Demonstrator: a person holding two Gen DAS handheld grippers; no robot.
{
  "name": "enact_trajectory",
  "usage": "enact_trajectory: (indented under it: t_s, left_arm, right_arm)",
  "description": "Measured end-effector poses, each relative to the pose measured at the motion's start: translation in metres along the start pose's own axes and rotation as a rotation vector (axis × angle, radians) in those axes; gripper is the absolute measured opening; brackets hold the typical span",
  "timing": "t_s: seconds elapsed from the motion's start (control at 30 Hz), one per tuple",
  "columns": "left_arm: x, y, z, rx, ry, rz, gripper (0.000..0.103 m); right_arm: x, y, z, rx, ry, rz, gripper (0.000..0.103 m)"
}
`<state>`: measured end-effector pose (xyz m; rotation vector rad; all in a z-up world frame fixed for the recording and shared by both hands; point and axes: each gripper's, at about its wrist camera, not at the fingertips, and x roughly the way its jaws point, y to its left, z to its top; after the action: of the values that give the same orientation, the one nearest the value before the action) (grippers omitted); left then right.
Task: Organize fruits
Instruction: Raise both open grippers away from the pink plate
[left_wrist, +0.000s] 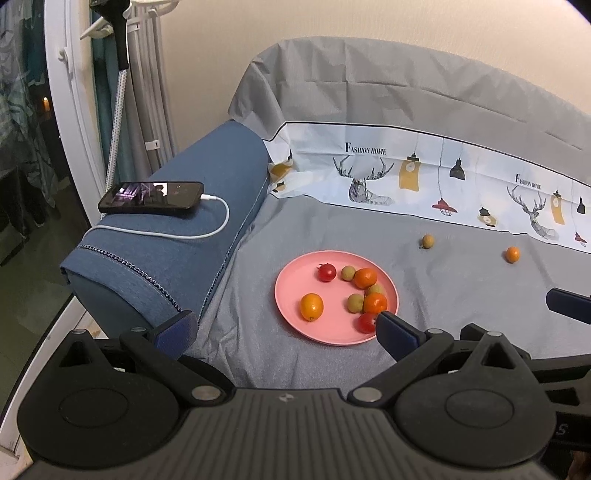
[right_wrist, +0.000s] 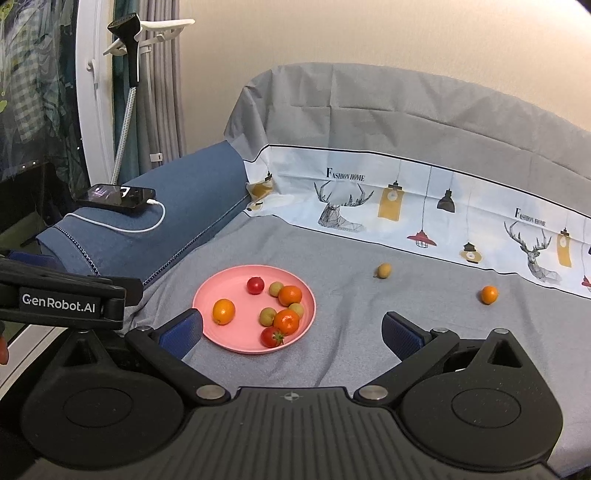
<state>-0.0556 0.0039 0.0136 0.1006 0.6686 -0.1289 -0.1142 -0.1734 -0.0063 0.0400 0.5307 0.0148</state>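
Observation:
A pink plate (left_wrist: 291, 310) (right_wrist: 236, 339) lies on the grey sheet and holds several fruits: oranges, small green-brown fruits and red tomatoes. Two fruits lie loose on the sheet to the right: a small brown-green one (left_wrist: 427, 241) (right_wrist: 384, 270) and a small orange (left_wrist: 512, 254) (right_wrist: 489, 294). My left gripper (left_wrist: 284, 326) is open and empty, hovering at the plate's near edge. My right gripper (right_wrist: 291, 328) is open too, holding nothing, its fingers spanning the plate's right side and bare sheet. The left gripper's body (right_wrist: 66, 299) shows at the left of the right wrist view.
A blue sofa armrest (left_wrist: 177, 243) (right_wrist: 155, 236) rises left of the plate, with a black phone (left_wrist: 151, 197) (right_wrist: 116, 197) and its white charging cable on top. A printed cloth band (left_wrist: 424, 177) runs along the grey-covered backrest behind. A window frame and curtains stand at far left.

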Motion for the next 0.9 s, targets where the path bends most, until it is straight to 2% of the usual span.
enact_trajectory:
  t_s: [0.37, 0.9]
  left_arm:
    - [-0.003, -0.001, -0.002, 0.006, -0.006, 0.0, 0.103]
    - [0.01, 0.002, -0.003, -0.001, 0.035, -0.01, 0.103]
  right_arm:
    - [-0.001, 0.0, -0.002, 0.009, 0.001, -0.004, 0.102]
    - [0.01, -0.001, -0.004, 0.019, 0.041, 0.0, 0.102]
